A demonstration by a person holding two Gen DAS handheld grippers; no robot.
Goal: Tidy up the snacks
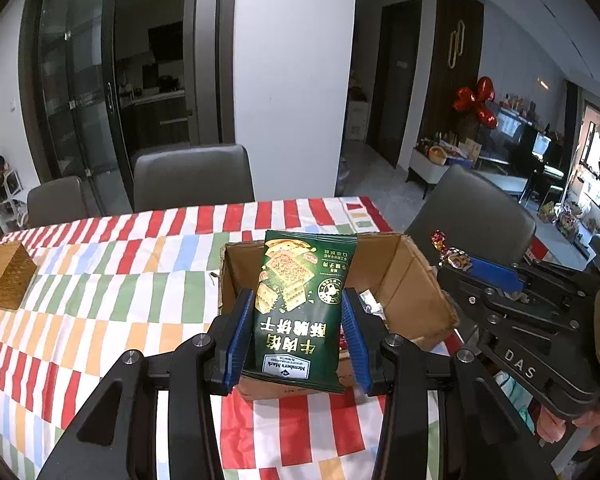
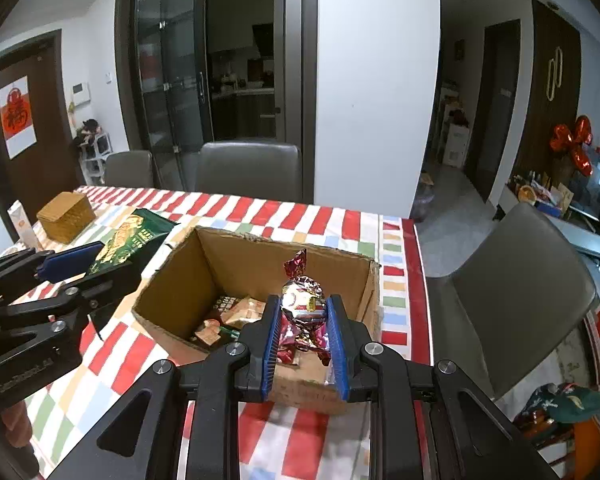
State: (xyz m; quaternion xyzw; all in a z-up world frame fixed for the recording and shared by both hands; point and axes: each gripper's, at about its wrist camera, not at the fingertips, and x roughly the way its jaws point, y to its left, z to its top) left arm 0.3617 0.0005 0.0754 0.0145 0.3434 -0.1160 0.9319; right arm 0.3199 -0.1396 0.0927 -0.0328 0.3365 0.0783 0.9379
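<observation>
My left gripper [image 1: 298,320] is shut on a dark green cracker packet [image 1: 300,304] and holds it upright above the near edge of an open cardboard box [image 1: 396,276]. The packet also shows in the right wrist view [image 2: 128,240], left of the box [image 2: 172,292]. My right gripper [image 2: 303,334] is shut on a foil-wrapped candy [image 2: 304,300] with twisted red ends, over the box's near right side. The candy also shows in the left wrist view [image 1: 448,250]. Several snack packets [image 2: 236,314] lie in the box.
The box stands on a table with a red, green and orange checked cloth [image 1: 112,292]. A woven wooden box [image 1: 6,276] sits at the table's left. Grey chairs [image 1: 192,176] stand behind the table and one [image 2: 516,292] at its right end.
</observation>
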